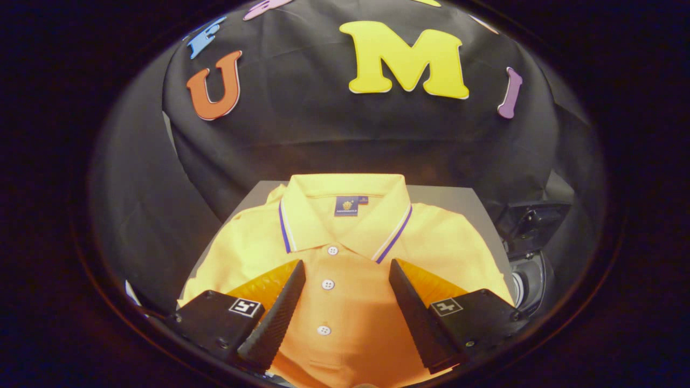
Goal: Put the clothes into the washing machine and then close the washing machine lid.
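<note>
A folded yellow polo shirt (345, 237) with a striped collar and a row of white buttons lies flat on a grey tabletop (447, 196). My gripper (347, 269) hangs open just above the shirt, its two fingers spread wide to either side of the button placket, below the collar. Nothing is held between them. To the right of the table, beyond the right finger, part of the washing machine (531, 253) shows, with a dark raised lid and a round opening under it.
Black cloth walls close in the booth behind and to the left of the table. The table's far edge runs just behind the shirt collar. The machine sits lower than the tabletop at its right side.
</note>
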The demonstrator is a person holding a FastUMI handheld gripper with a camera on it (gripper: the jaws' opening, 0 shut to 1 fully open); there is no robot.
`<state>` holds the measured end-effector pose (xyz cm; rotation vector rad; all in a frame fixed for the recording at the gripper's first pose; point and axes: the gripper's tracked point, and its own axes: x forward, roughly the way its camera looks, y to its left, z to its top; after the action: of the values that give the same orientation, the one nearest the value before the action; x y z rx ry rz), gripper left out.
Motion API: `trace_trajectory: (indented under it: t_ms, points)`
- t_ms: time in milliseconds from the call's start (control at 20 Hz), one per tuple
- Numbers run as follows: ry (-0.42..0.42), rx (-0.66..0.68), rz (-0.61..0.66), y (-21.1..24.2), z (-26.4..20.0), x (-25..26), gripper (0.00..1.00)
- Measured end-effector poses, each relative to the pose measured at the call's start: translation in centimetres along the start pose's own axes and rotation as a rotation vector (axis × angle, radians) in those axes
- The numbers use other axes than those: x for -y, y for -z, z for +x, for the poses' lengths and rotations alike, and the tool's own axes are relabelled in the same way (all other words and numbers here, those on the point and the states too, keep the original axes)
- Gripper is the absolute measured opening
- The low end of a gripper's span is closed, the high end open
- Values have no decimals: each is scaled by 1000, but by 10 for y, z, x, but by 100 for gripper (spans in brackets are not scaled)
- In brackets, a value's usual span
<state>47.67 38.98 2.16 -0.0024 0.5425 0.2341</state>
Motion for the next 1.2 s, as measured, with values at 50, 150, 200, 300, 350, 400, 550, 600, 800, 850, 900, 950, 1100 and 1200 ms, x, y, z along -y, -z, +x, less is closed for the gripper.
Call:
trace_trajectory:
  t_ms: [50,150,200,300,350,400,550,600,800,850,900,950,1100,1200]
  points:
    - [1,-5,-4,-1,1,0,99]
    - [-12,-19,-19,-1,3,-1,99]
    - [-22,-26,-33,0,3,-1,99]
    - [-22,-62,-49,1,3,1,98]
    - [-19,-89,-54,2,3,1,98]
    - [-19,-113,-56,3,3,-1,96]
    - [-51,-174,-86,4,3,-12,83]
    - [-68,-191,-90,4,4,-15,63]
    - [-88,-208,-59,4,-2,-21,17]
    - [-91,-201,-65,4,-2,-22,14]
    - [-96,-191,-73,5,-3,-21,10]
    - [-102,-190,-71,6,-5,-21,10]
    - [-137,-161,-44,12,-17,-23,7]
    - [-164,-142,-18,17,-31,-25,7]
